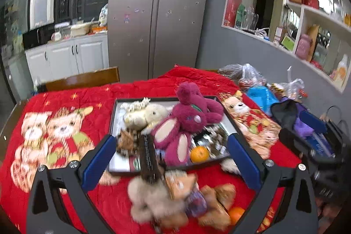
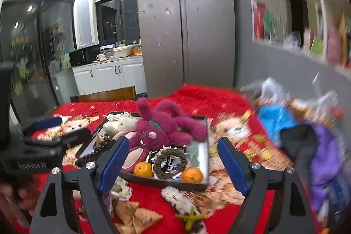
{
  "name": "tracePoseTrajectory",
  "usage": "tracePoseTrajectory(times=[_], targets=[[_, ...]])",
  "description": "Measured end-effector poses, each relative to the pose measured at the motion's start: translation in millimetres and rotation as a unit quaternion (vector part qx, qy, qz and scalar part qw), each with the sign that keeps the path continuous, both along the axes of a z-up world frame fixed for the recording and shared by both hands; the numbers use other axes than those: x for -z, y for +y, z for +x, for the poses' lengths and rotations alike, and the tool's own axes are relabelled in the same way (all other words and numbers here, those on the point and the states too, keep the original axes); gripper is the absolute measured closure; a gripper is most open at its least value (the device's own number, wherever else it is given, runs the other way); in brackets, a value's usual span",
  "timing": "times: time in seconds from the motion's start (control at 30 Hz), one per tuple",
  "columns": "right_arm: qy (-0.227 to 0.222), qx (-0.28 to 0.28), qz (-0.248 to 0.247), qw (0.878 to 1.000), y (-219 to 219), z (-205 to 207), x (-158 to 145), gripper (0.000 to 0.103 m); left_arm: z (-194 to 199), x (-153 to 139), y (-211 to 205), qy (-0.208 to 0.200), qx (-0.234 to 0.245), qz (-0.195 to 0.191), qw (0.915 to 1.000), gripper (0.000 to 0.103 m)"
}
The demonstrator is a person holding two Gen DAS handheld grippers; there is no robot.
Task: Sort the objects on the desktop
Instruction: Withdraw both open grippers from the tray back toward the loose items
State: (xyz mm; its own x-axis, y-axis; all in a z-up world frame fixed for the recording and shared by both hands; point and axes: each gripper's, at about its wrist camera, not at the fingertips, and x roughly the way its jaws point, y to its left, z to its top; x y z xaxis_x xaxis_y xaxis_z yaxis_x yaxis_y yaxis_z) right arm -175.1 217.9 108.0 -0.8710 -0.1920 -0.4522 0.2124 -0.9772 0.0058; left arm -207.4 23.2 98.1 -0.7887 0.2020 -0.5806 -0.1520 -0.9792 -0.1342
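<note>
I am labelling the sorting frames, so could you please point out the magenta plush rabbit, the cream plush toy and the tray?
magenta plush rabbit (image 1: 186, 120): left wrist view, on its body.
cream plush toy (image 1: 151, 114): left wrist view, on its head.
tray (image 2: 166, 183): right wrist view, on its near rim.

A dark tray (image 2: 203, 142) on the red-covered desk holds a magenta plush rabbit (image 2: 162, 128) lying sprawled, a cream plush (image 2: 119, 124), two oranges (image 2: 143, 169) and a brown woven ring (image 2: 170, 162); more plush toys (image 1: 153, 196) lie before it.
</note>
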Motion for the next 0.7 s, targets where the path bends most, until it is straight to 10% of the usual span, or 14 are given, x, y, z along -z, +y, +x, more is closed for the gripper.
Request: tracePoseTrajectory(times=[0.2,0.43,0.7], targets=[[0.03,0.004,0.017,0.999,-8.7,71.3,-16.5,0.013,73.0,-14.6,-12.5,0.012,-0.009,-0.01,0.9998,0.001],[0.0,0.007,-0.035,0.999,12.1,137.0,12.0,0.013,157.2,44.2,-27.6,-0.003,-0.034,-0.004,0.9994,0.001],[-0.044,0.019,-0.064,0.997,29.2,166.6,54.0,0.013,169.8,81.9,-18.3,-0.024,-0.03,-0.033,0.9987,0.001]])
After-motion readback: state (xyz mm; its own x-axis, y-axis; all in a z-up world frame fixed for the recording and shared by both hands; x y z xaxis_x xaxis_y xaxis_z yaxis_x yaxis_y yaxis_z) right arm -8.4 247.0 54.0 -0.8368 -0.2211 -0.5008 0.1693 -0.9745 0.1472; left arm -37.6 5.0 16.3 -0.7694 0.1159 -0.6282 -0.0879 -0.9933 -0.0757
